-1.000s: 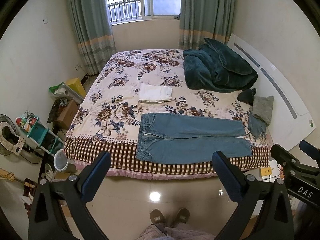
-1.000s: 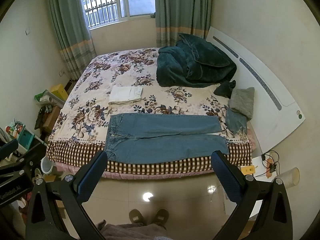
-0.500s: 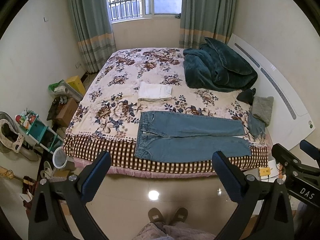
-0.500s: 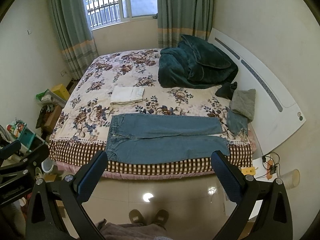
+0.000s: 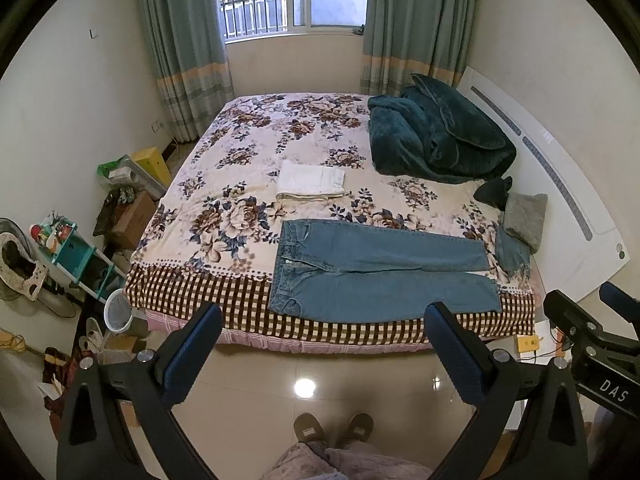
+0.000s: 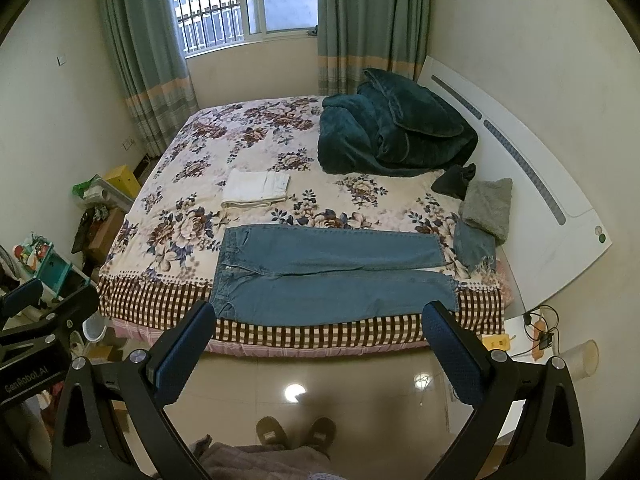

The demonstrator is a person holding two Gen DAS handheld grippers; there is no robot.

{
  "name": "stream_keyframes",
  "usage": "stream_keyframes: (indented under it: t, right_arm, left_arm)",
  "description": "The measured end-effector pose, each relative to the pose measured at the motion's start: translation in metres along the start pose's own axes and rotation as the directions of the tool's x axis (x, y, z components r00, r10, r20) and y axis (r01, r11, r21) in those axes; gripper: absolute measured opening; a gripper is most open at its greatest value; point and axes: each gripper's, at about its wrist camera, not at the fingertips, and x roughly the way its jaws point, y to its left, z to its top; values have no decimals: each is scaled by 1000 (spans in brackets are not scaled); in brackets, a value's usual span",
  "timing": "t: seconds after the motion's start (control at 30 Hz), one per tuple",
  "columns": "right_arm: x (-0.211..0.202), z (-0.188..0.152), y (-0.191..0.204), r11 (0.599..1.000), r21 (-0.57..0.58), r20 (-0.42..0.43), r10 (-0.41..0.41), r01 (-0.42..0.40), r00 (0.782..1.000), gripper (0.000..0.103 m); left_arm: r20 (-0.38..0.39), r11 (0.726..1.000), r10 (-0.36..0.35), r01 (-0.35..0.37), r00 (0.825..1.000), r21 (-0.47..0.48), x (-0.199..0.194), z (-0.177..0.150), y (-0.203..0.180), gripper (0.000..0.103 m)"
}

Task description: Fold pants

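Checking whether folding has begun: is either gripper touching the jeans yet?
Apart. In both wrist views the left gripper and right gripper hang open above the floor, short of the bed's edge, while the jeans lie flat on it.

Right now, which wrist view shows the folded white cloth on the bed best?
Left wrist view: the folded white cloth sits nearer the picture's middle, with its stacked front edge showing. The right wrist view shows the same cloth whole too, only further to the left, beyond the jeans.
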Motion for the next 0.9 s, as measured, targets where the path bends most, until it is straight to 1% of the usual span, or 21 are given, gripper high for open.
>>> stream_keyframes:
  t: [0.5, 0.57, 0.6, 0.9]
  right_arm:
    - [0, -2, -2, 1000, 0, -1, 2, -2, 1000, 103]
    - [2, -8, -3, 1000, -1, -3, 4, -4, 1000, 103]
    - [5, -17, -4, 1000, -1, -3, 5, -5, 1000, 103]
    - [12, -29, 2, 1000, 11, -12, 4, -4, 1000, 103]
  left_arm:
    - [-3, 1000, -9, 9, 1000, -4, -1, -2, 0, 103]
    - [-3, 1000, -8, 8, 1000, -4, -1, -3, -1, 103]
    - [-3, 1000, -7, 7, 1000, -3, -1, -3, -1, 103]
    - [-6, 1000, -16, 16, 1000, -3, 1, -6, 4, 103]
